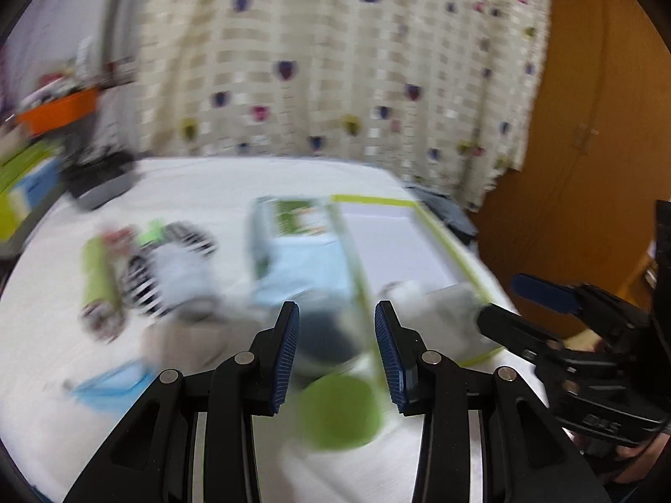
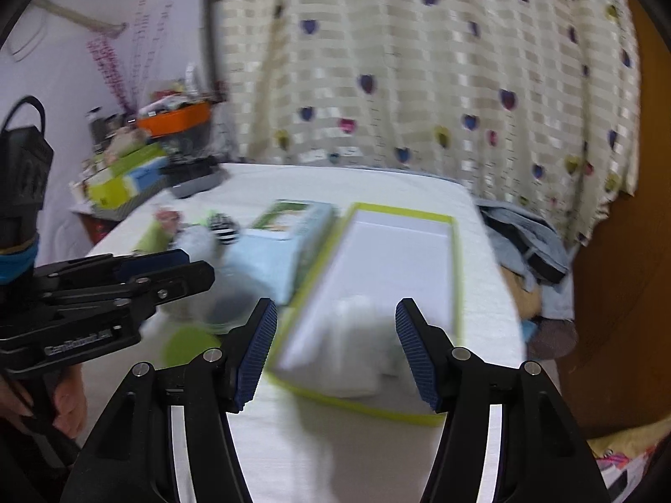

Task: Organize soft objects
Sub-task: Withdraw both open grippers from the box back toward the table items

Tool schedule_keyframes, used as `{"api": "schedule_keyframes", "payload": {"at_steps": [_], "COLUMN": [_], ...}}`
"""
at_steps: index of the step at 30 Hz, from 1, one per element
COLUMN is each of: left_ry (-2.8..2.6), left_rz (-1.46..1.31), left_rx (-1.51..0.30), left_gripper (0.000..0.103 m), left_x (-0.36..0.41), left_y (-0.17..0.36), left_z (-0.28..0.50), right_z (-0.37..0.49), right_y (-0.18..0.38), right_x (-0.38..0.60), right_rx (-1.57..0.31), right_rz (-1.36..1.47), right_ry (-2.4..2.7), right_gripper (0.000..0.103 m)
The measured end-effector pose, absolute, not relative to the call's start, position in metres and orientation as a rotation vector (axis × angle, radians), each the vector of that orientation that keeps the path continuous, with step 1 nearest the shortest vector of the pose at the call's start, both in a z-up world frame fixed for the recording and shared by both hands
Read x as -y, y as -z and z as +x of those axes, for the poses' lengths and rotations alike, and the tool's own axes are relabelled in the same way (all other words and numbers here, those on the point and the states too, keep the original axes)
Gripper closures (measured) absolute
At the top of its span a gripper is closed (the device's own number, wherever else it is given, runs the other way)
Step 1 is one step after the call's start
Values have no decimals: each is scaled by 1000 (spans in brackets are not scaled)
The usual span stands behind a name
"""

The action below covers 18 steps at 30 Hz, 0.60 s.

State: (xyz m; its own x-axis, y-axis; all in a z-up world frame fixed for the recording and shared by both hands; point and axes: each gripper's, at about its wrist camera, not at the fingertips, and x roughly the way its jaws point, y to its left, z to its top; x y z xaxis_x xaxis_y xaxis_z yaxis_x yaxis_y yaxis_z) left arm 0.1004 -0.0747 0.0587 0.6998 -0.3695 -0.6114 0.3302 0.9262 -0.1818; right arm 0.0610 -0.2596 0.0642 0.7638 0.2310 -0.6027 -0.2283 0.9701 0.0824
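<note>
Left tongs [image 1: 336, 318]: jaws part-open in the lower middle of the left view, blue pads apart, nothing between them. Behind the gap, blurred, sits a dark soft thing on the sheet; no contact shows.
Right tongs [image 2: 335, 318]: jaws wide in the lower middle of the right view, nothing gripped. They hang above the near end of the tray.
Left hand pose: the left view looks down at a slant across the bed. In the right view the left tongs come in from the left edge, level with the middle of the frame, pointing right, with fingers [image 2: 69, 406] curled on the handle at lower left.
Right hand pose: also tilted down at the bed. In the left view the right tongs [image 1: 499, 302] reach in from the right edge, tips just at the tray's near corner.
Tray [image 2: 455, 268]: white inside with a lime rim, centre right of the right view, lying flat on the white bed [image 2: 377, 184].
White cloth [image 2: 365, 335]: pale soft bundle in the near end of the tray, right behind the right jaws; too blurred to tell more.
Green round [image 1: 339, 415]: lime piece on the sheet, low centre of the left view, just left of the tray.
Striped pile [image 1: 167, 268]: black-and-white and pale soft things with a lime roll, middle left of the left view, well apart from the tray.
Box [image 1: 293, 243]: pale blue and green, just left of the tray.
Curtain [image 1: 335, 63]: checked with hearts, across the top.
</note>
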Motion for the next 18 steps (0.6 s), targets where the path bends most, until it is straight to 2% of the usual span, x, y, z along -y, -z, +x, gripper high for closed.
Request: {"api": "schedule_keyframes", "payload": {"at_steps": [10, 18], "left_ry": [184, 101], "left_rz": [-166, -210], "left_rx": [-784, -803], "left_gripper": [67, 66], "left_x": [-34, -84], "left_y": [-14, 3], "left_z": [87, 102], "right_z": [61, 83], "right_y": [-48, -43], "right_x": [167, 126], "right_rx": [-705, -724], "right_rz": [-109, -185], "right_ry": [-445, -492], "right_gripper": [43, 43]}}
